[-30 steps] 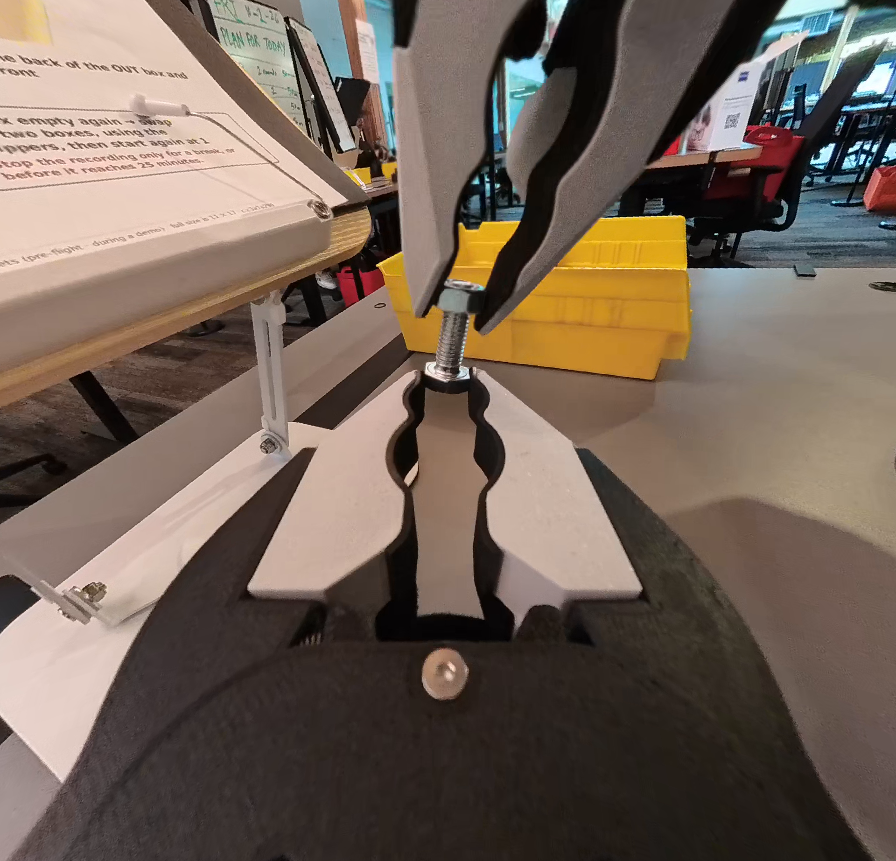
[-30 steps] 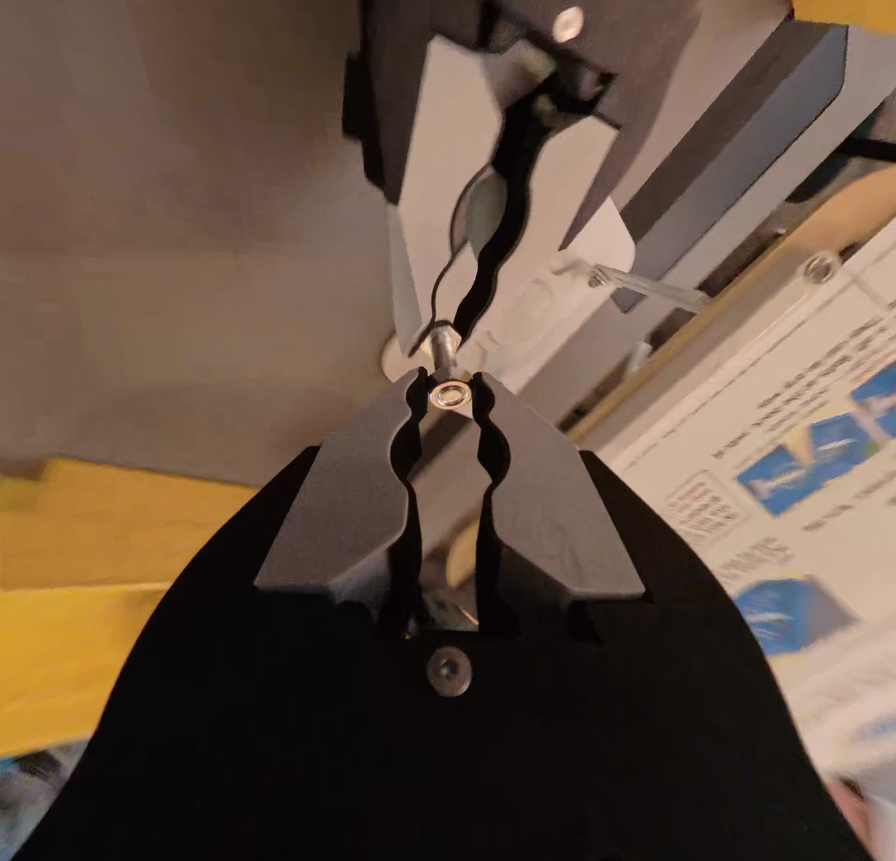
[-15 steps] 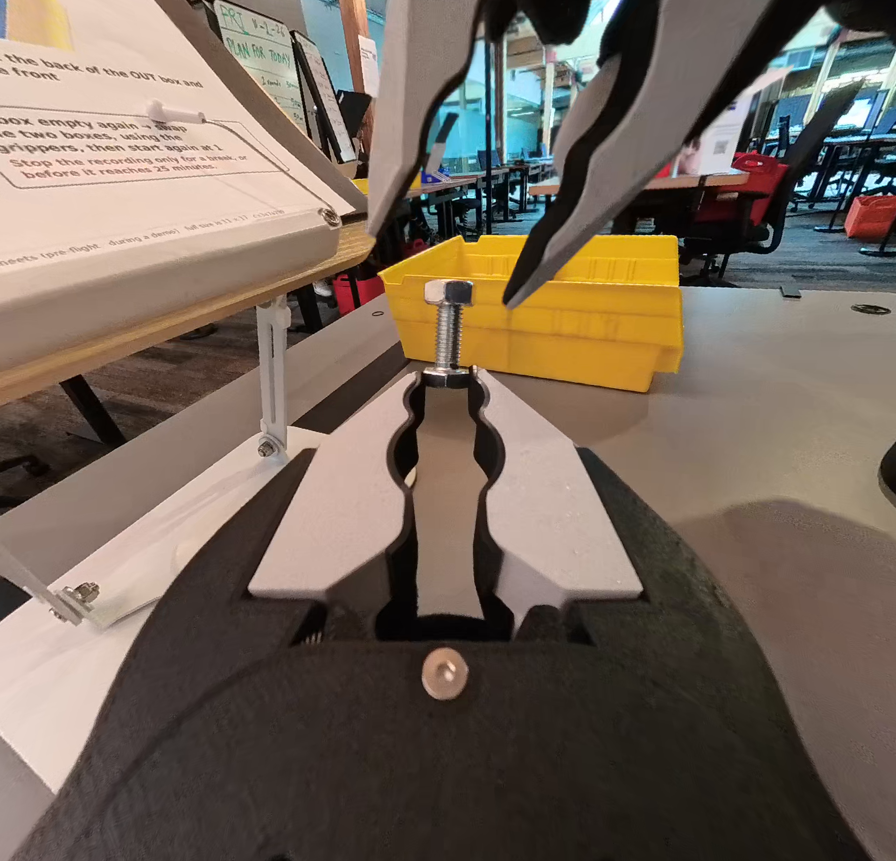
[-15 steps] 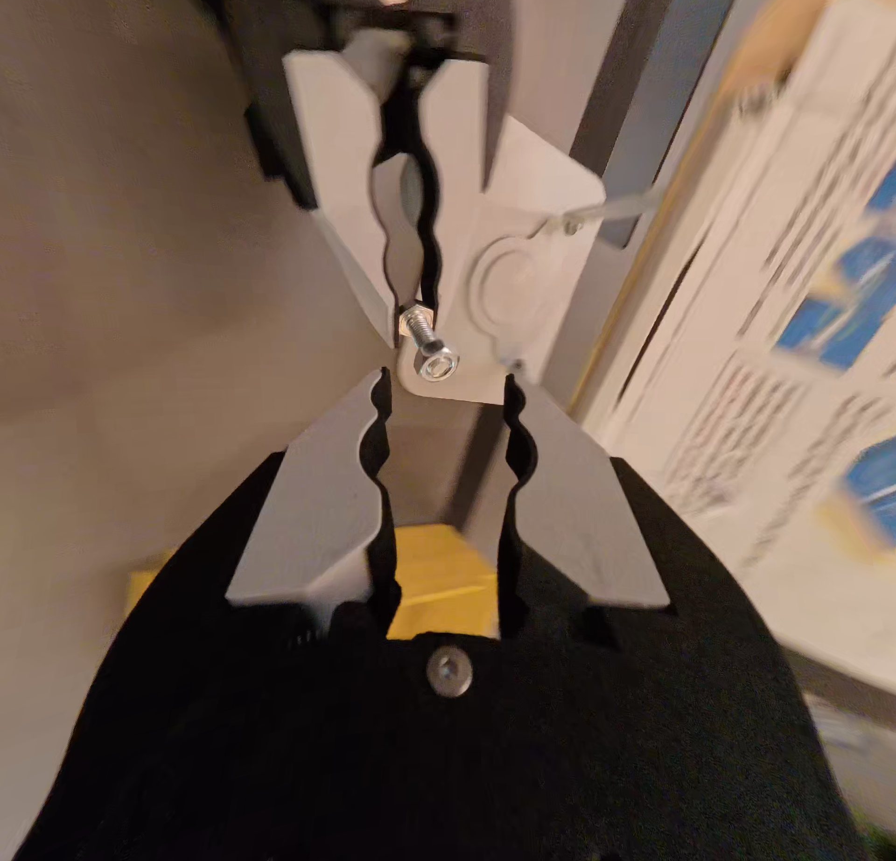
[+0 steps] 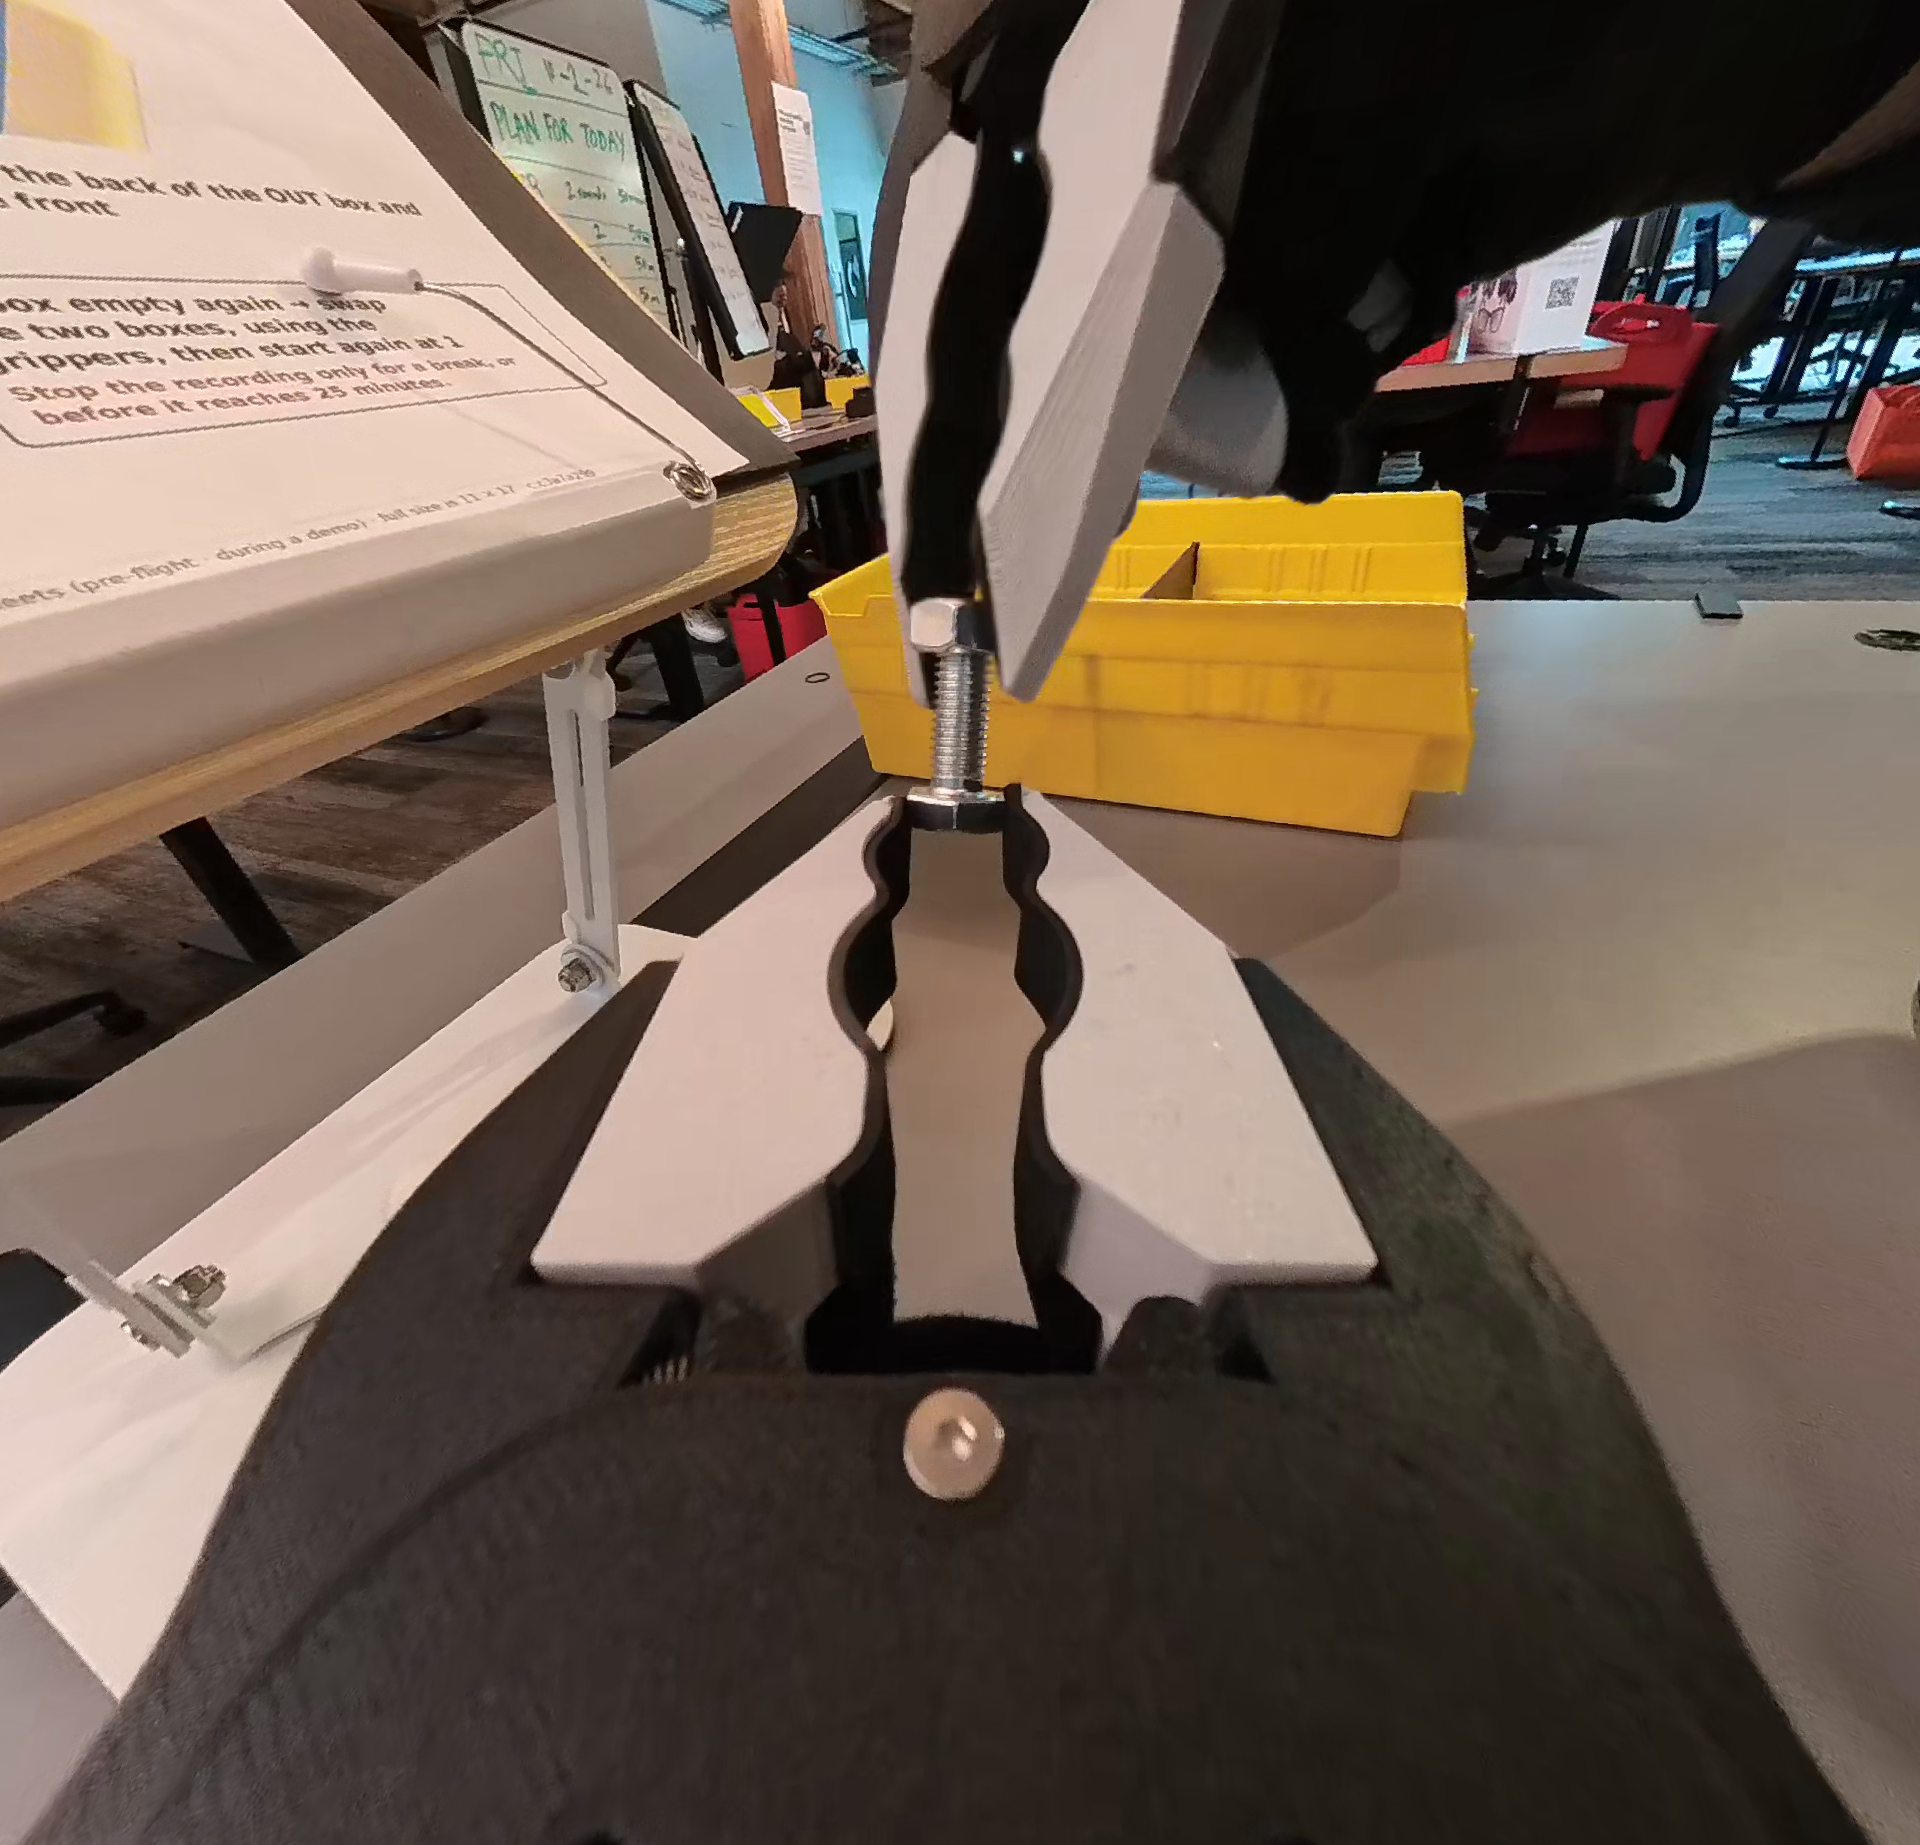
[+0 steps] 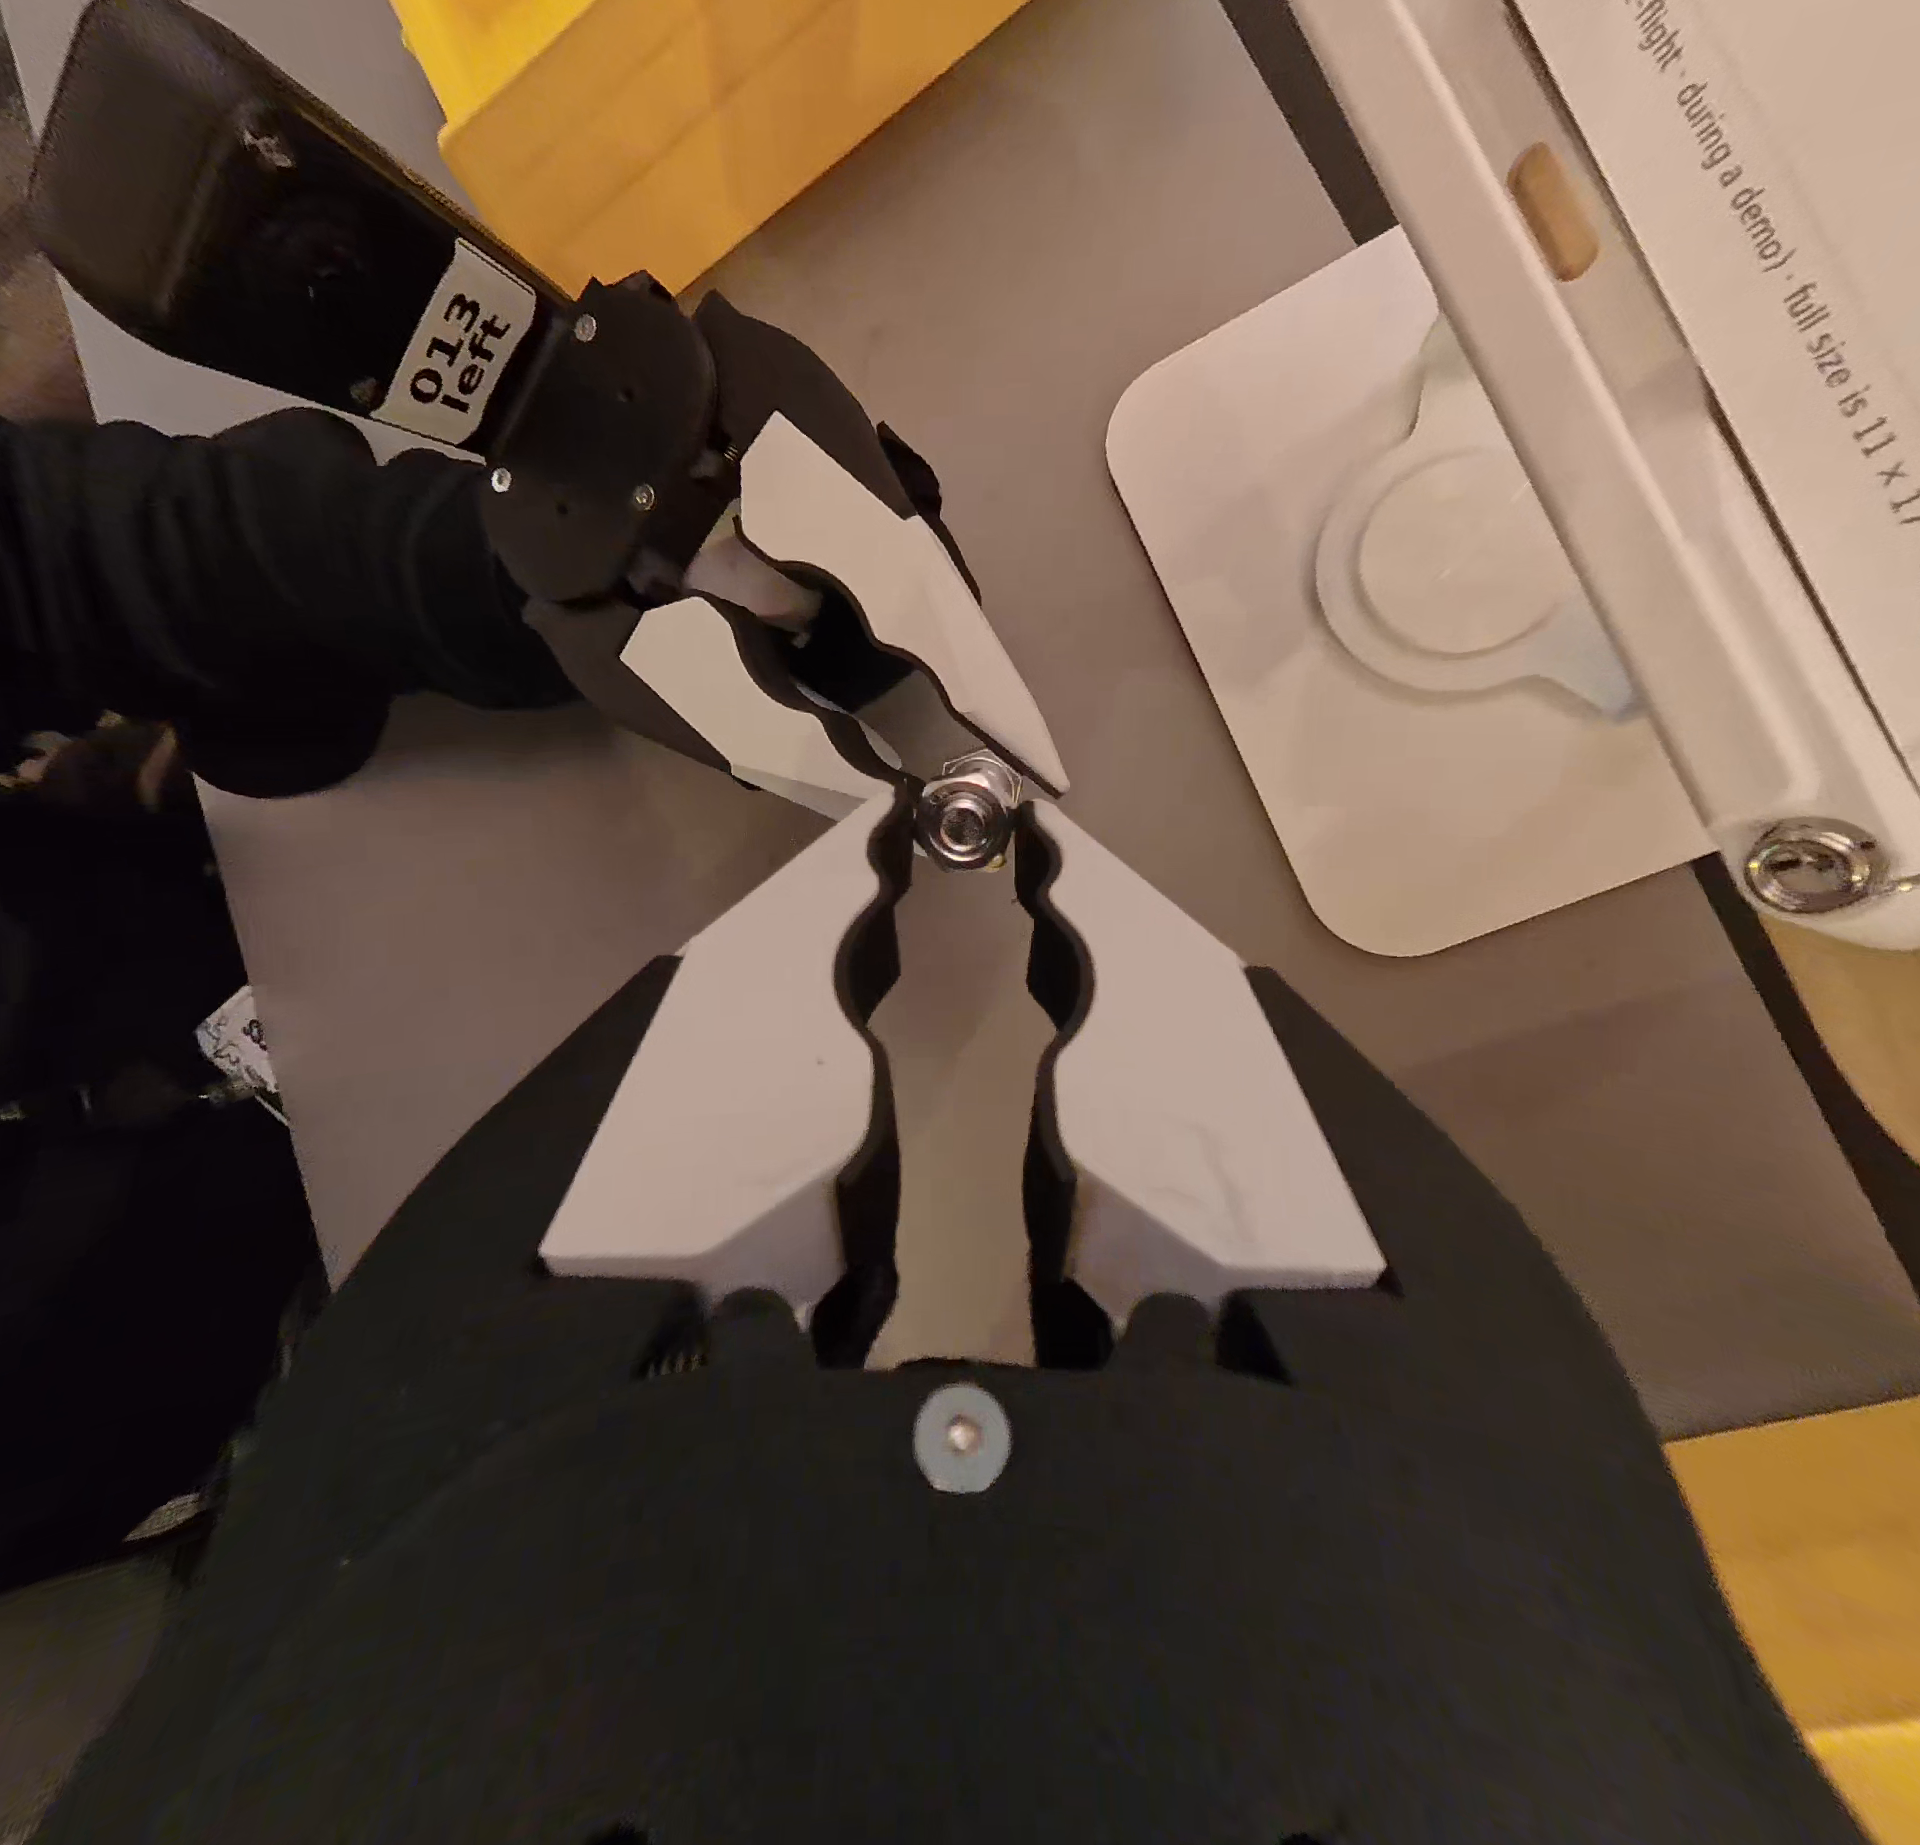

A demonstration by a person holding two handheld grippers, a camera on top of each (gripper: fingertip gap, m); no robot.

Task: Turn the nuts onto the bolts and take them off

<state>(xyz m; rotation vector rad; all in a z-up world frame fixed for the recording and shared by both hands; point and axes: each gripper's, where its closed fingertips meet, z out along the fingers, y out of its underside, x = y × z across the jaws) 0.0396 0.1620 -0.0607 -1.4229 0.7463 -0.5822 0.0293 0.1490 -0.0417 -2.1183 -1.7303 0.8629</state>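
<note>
Left wrist view: upright silver threaded bolt point(image 5: 958, 720), hex nut point(image 5: 943, 623) atop.

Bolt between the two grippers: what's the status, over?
Left gripper shut on bolt, lower end. Right gripper shut on upper hex. Bolt upright. Yellow bin behind, not in the way.

behind your work area a yellow bin point(image 5: 1195, 694) sits on the grey table point(image 5: 1610, 964), a cardboard divider point(image 5: 1169, 574) showing inside it. on your left a tilted instruction board point(image 5: 312, 393) with a printed sheet rests on a white bracket point(image 5: 582, 829), bolted to a white base plate point(image 6: 1403, 652). farther back you have a whiteboard point(image 5: 551, 164), a wooden post point(image 5: 769, 133) and red chairs point(image 5: 1621, 382) at desks.
</note>
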